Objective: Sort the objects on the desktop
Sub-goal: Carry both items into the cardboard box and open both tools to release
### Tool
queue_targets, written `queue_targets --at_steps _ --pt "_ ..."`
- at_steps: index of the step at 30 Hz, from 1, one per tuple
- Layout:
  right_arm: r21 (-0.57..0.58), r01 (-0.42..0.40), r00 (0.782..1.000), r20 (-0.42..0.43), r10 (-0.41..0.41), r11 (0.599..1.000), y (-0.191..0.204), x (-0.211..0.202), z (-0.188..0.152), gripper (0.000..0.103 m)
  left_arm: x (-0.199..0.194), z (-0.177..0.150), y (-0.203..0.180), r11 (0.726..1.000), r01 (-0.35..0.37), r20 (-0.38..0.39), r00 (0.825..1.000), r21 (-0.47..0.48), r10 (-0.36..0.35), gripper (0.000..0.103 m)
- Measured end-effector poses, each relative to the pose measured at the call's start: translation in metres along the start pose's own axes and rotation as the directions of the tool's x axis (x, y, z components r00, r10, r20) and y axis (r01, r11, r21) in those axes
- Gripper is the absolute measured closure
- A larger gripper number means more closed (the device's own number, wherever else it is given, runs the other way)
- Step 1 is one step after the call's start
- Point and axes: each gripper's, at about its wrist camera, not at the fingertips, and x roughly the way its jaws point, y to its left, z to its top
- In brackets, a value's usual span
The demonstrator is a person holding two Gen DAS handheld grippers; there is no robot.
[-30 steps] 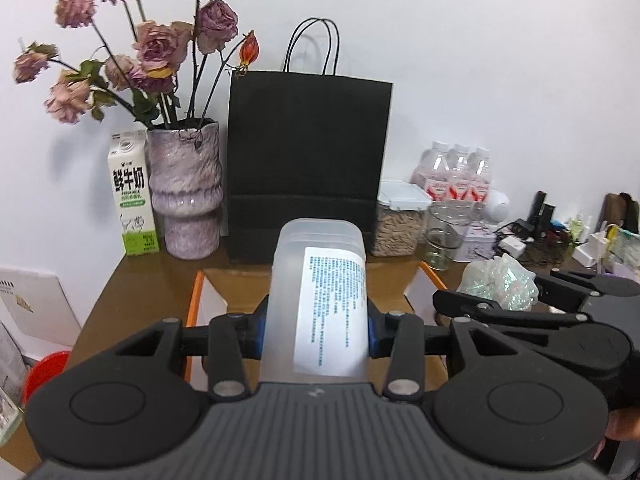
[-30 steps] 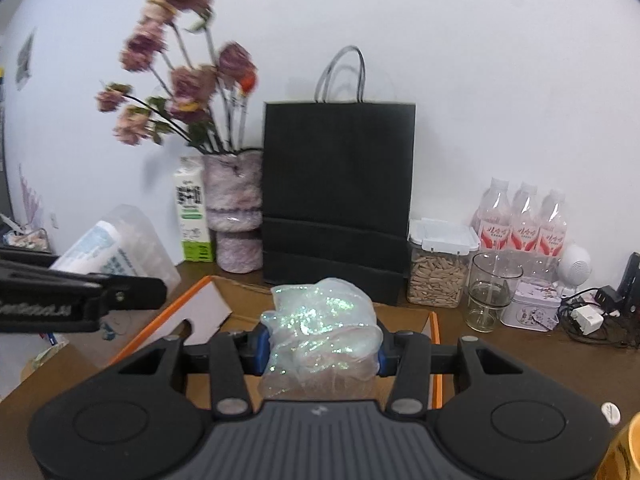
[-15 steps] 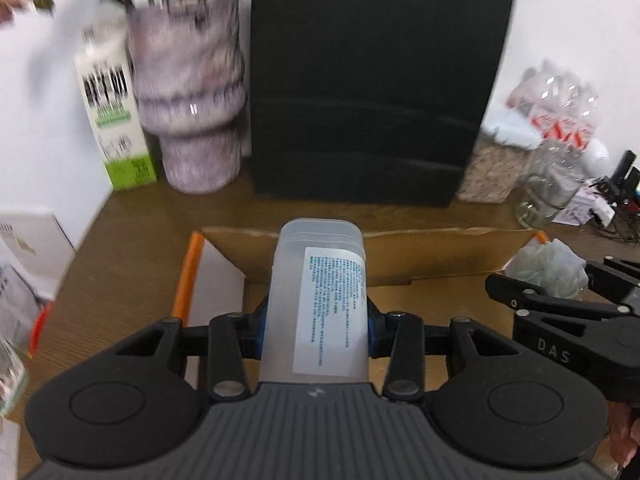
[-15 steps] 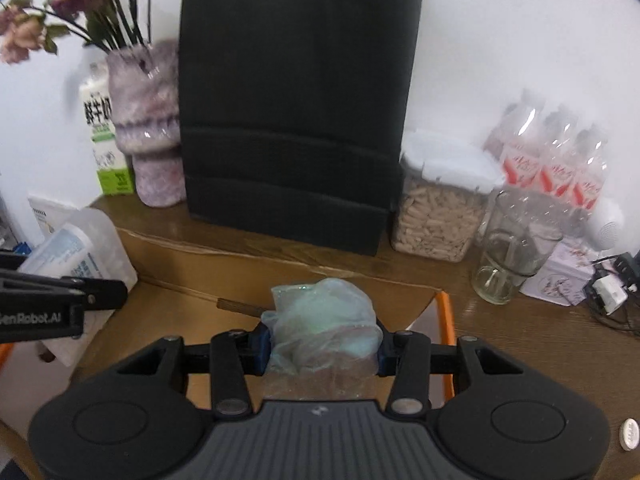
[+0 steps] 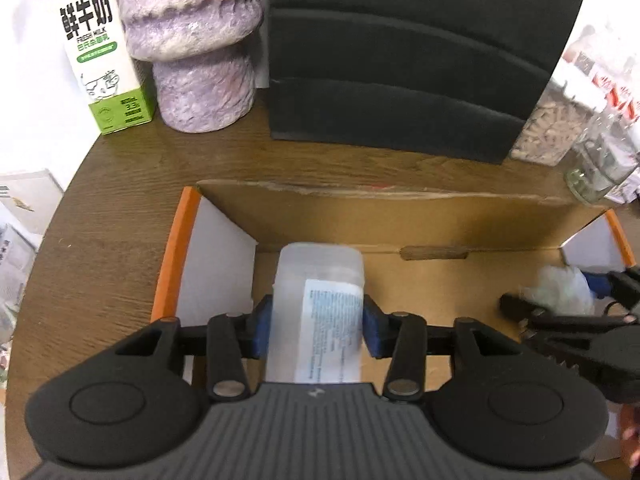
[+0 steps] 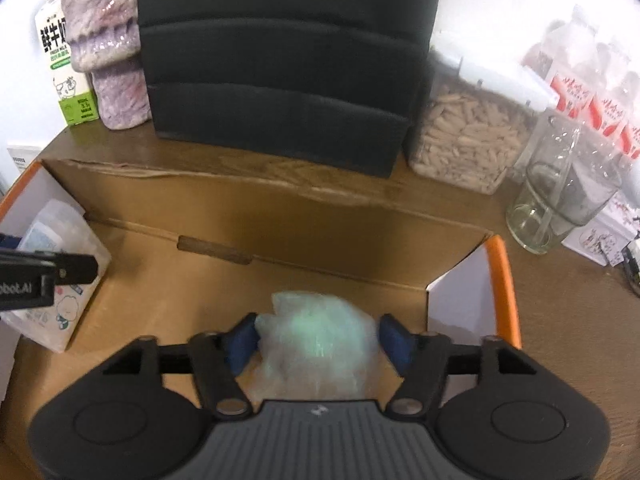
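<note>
My left gripper (image 5: 318,326) is shut on a translucent white plastic container with a printed label (image 5: 320,312) and holds it low inside the left end of an open cardboard box (image 5: 400,216). My right gripper (image 6: 318,334) is shut on a crumpled iridescent plastic bag (image 6: 320,340), low inside the right end of the same box (image 6: 240,216). The container also shows at the left of the right wrist view (image 6: 60,276). The bag shows at the right of the left wrist view (image 5: 560,288).
Behind the box stand a black paper bag (image 5: 420,60), a purple vase (image 5: 192,40) and a milk carton (image 5: 104,48). To the right are a jar of nuts (image 6: 464,140), a glass (image 6: 560,204) and water bottles (image 6: 592,92).
Both grippers have moved forward and down into the cardboard box, each still holding its object. The flowers and bag handles have left the views.
</note>
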Motion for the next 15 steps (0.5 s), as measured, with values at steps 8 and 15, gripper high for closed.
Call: queue_targets --at_steps 8,15 --pt "-0.019 -0.018 0.998 0.068 0.019 1.0 0.008 -0.023 0.001 0.012 -0.025 0.001 -0.012 0.998 0.001 0.1 0.995 0.055 -0.007 0.0" --pt "0.001 -0.041 0.99 0.137 0.041 0.999 -0.009 -0.065 -0.002 0.006 -0.061 -0.004 -0.009 0.998 0.032 0.153 0.987 0.054 -0.039 0.0"
